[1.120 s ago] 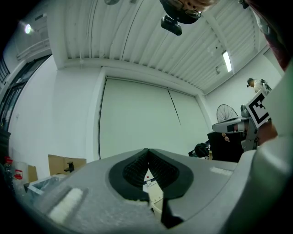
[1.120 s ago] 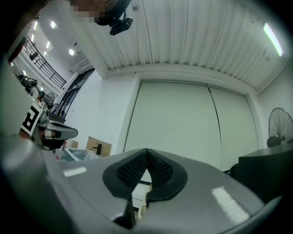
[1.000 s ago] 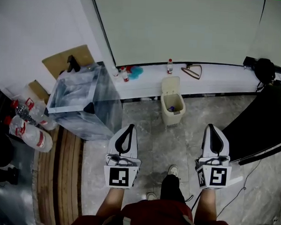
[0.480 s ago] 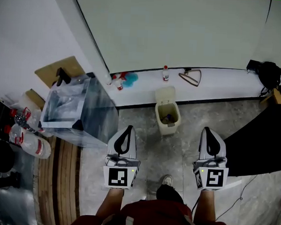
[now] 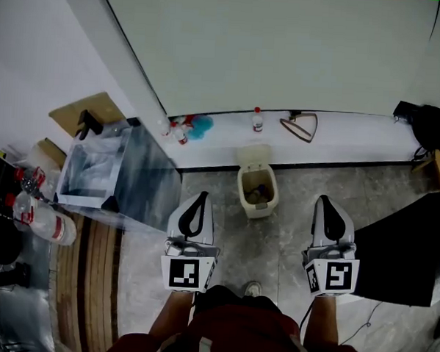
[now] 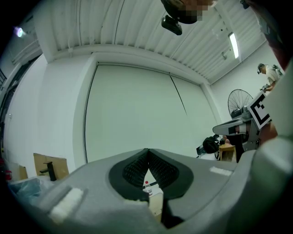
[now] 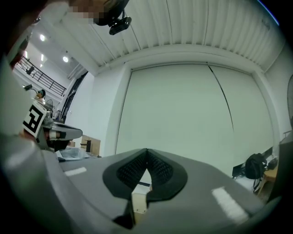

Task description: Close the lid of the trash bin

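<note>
Beige bin (image 5: 257,194) is sitting at the far edge of the floor (image 5: 295,212), its lid (image 5: 254,156) standing open on the far side. It is lying ahead, between left tongs (image 5: 201,196) and right tongs (image 5: 324,200), both pinched shut and empty, with the left looking slightly nearer.

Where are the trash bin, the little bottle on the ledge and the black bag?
trash bin (image 5: 261,209), head view, on its front wall.
little bottle (image 5: 257,122), head view, on the middle of its body.
black bag (image 5: 431,125), head view, on the middle of the bag.
</note>
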